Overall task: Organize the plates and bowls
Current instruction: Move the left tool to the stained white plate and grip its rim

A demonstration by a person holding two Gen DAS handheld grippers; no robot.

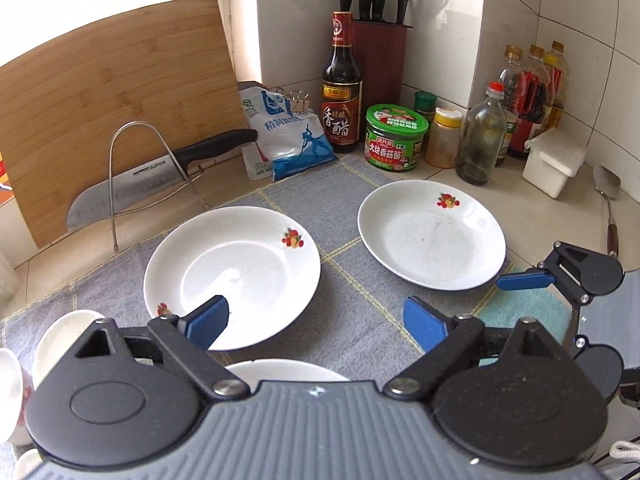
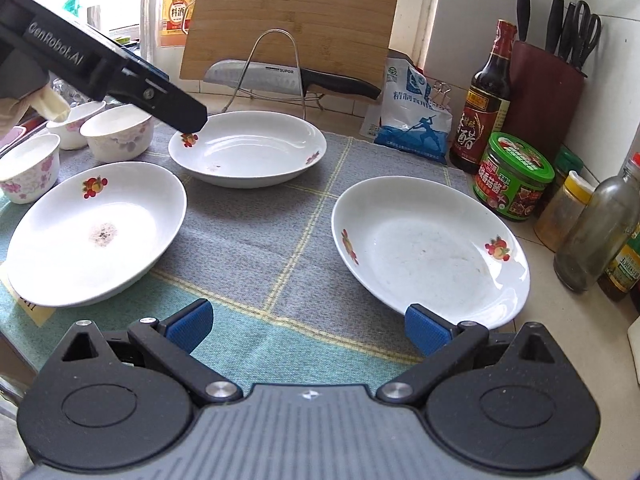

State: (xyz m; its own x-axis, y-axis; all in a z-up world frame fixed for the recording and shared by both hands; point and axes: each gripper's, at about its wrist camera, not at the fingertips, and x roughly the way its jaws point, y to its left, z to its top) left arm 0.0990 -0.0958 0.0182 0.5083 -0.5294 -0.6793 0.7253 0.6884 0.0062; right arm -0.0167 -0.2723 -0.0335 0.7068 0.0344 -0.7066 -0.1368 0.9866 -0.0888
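Three shallow white ceramic plates with red fruit decals [image 2: 248,148] are laid singly, well apart, on the grey checked cloth [image 2: 256,240] of the tabletop — nothing stacked yet, all empty save faint residue. Small floral white bowls [image 2: 116,132] are grouped at the left edge, contents not visible. Left gripper [image 1: 316,322] and right gripper [image 2: 308,326] are held over the cloth, fingers spread, nothing grasped.

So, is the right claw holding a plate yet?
No: the right claw is open and empty, its fingers just short of the nearest plate.
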